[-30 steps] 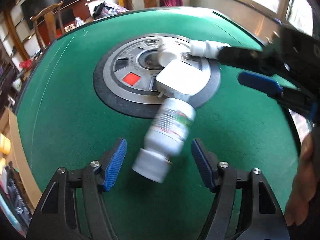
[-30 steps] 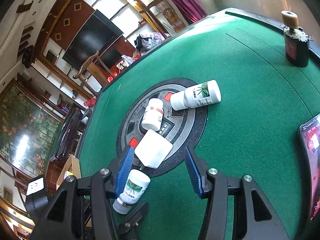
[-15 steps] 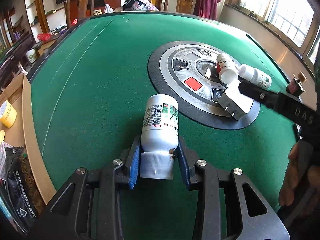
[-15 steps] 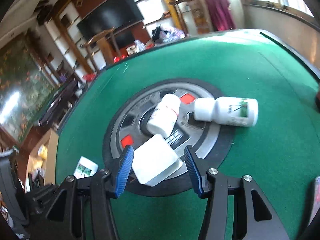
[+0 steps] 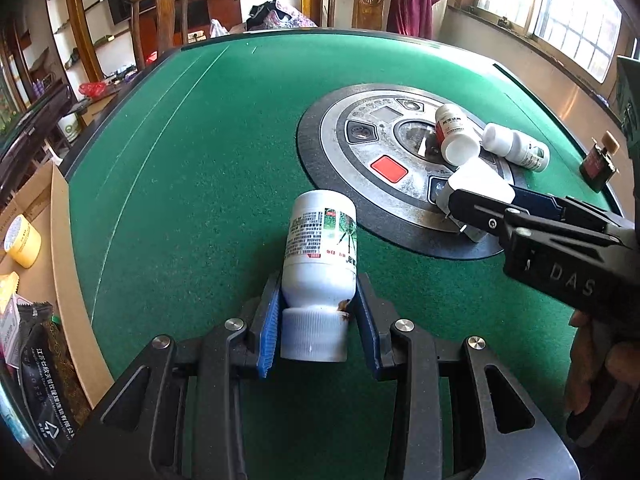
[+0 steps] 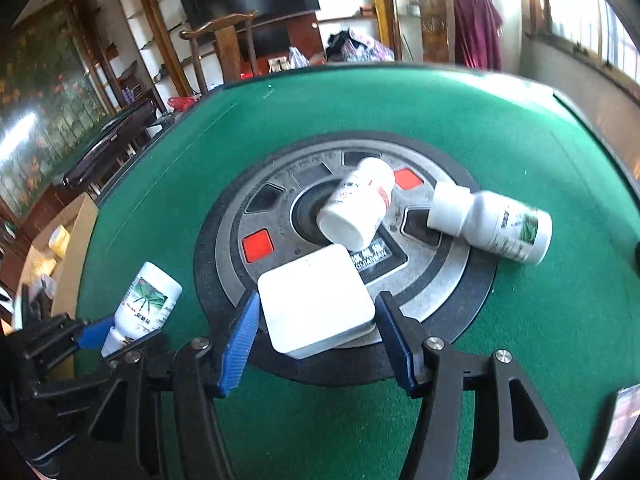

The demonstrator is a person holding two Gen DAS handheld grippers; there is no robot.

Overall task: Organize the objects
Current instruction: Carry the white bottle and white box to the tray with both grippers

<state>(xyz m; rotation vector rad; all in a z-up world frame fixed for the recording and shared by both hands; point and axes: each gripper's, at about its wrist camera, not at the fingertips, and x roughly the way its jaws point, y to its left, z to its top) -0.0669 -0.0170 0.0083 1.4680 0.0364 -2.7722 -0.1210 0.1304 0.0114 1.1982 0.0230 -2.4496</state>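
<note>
1. While the left gripper (image 5: pixel 318 322) pinches the neck and cap of a white bottle (image 5: pixel 320 246) between its blue fingers (image 5: pixel 269 332), the bottle's base tilts up over the green felt counter (image 5: pixel 192 168).
2. The right gripper (image 6: pixel 316 340) straddles a white square box (image 6: pixel 316 304) on the round control panel (image 6: pixel 280 216); its fingers are spreading, pads apart from the box.
3. 2 more bottles (image 6: pixel 356 204) (image 6: pixel 492 226) lie on the panel.
4. Wooden chairs (image 5: pixel 160 12), shelving and windows (image 5: pixel 560 8) ring the room.
</note>
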